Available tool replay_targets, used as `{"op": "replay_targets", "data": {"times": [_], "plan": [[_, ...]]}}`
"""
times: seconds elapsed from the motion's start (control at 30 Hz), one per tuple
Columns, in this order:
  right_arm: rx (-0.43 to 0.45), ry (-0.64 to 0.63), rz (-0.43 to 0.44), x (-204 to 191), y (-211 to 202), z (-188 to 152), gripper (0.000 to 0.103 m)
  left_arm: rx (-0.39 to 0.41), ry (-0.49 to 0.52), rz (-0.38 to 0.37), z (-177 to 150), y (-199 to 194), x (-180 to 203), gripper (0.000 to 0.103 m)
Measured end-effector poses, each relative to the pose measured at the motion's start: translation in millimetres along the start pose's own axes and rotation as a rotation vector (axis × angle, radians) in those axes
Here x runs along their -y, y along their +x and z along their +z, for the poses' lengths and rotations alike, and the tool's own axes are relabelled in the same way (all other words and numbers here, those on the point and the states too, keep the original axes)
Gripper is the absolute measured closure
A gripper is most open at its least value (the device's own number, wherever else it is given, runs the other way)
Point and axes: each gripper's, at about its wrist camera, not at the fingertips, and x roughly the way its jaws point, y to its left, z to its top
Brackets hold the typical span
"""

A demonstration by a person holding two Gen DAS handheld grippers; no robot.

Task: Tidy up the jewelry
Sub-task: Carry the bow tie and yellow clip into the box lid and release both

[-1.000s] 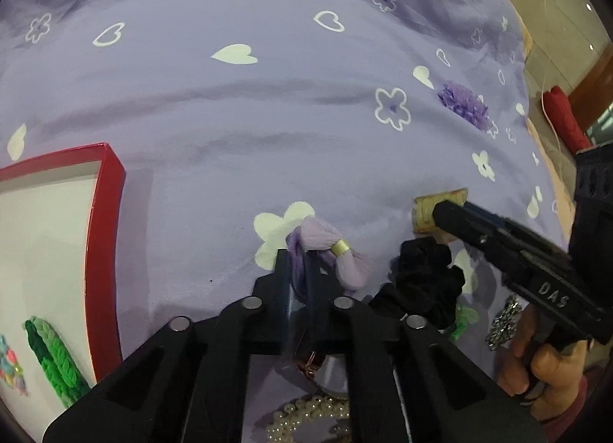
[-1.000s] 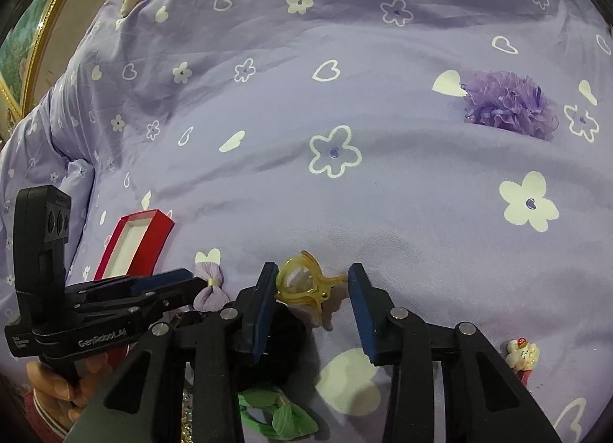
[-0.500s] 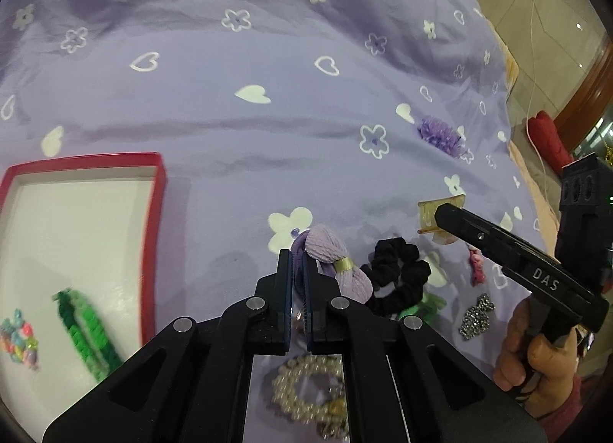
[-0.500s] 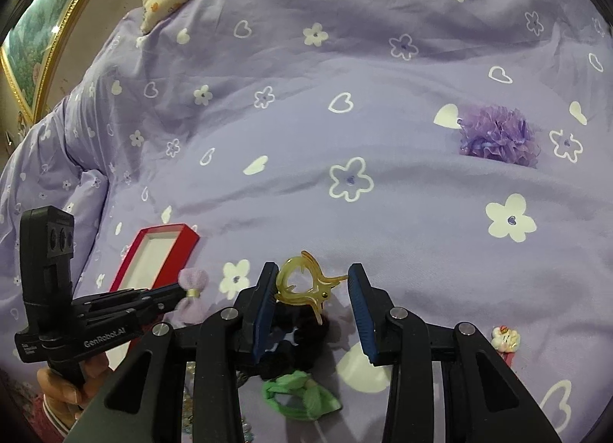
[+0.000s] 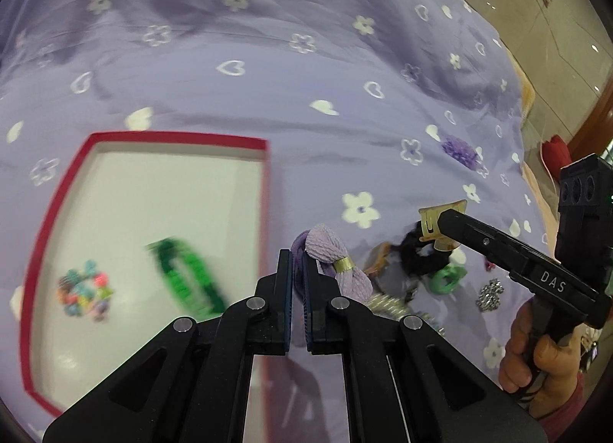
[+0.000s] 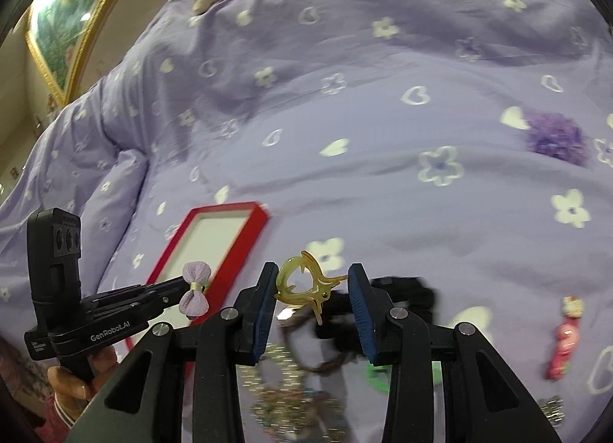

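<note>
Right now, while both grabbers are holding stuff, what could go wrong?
The left gripper pinches only one edge of the purple bow, so it might slip out before reaching the red tray. The yellow claw clip in the right gripper touches just one finger, so it may drop onto the pile below.
</note>
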Motion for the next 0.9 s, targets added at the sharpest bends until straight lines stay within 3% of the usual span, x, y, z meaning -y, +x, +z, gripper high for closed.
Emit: {"op": "replay_targets", "data": {"times": [0.5,0.9], "plan": [[-0.092,-0.122,0.120,-93.9,65.9,-8.2,0.065,0.027,-0.157,0.128,-12.0,-29.7,-102.9,0.099],[-0.164,-0.192,0.074,-118.8,127.9,2.9,0.065,-0.019,-0.197,0.191,12.7,10.3,-144.0,0.099]]}}
